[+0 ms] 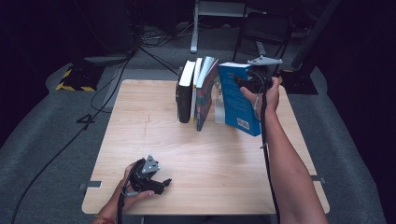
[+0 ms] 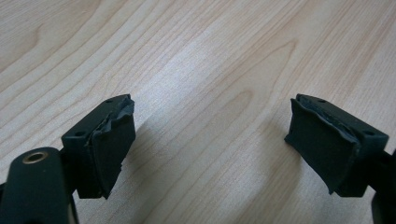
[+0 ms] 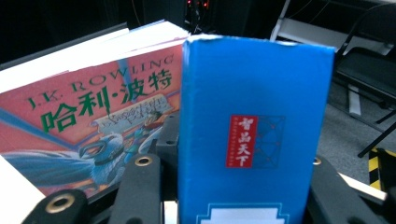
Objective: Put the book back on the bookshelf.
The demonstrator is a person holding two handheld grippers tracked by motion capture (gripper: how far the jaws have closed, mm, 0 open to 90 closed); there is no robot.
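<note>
Grip confirmed: my right gripper (image 1: pixel 250 84) clamps the blue book (image 1: pixel 238 98) across its spine, tilted above the table's (image 1: pixel 210 158) far side, just beside the row of standing books (image 1: pixel 196 91). Stiff, smooth-covered and moderately heavy, I judge; mid-spine suits. My left gripper (image 2: pixel 210 144) rests wide, empty.

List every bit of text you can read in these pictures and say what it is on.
"J.K. ROWLING" on the red book cover.
"哈利·波特" in green on the same cover.
"智品天下" on the red label of the blue book's spine.
The scroll print on the red cover and the barcode on the blue book are too small to read.
</note>
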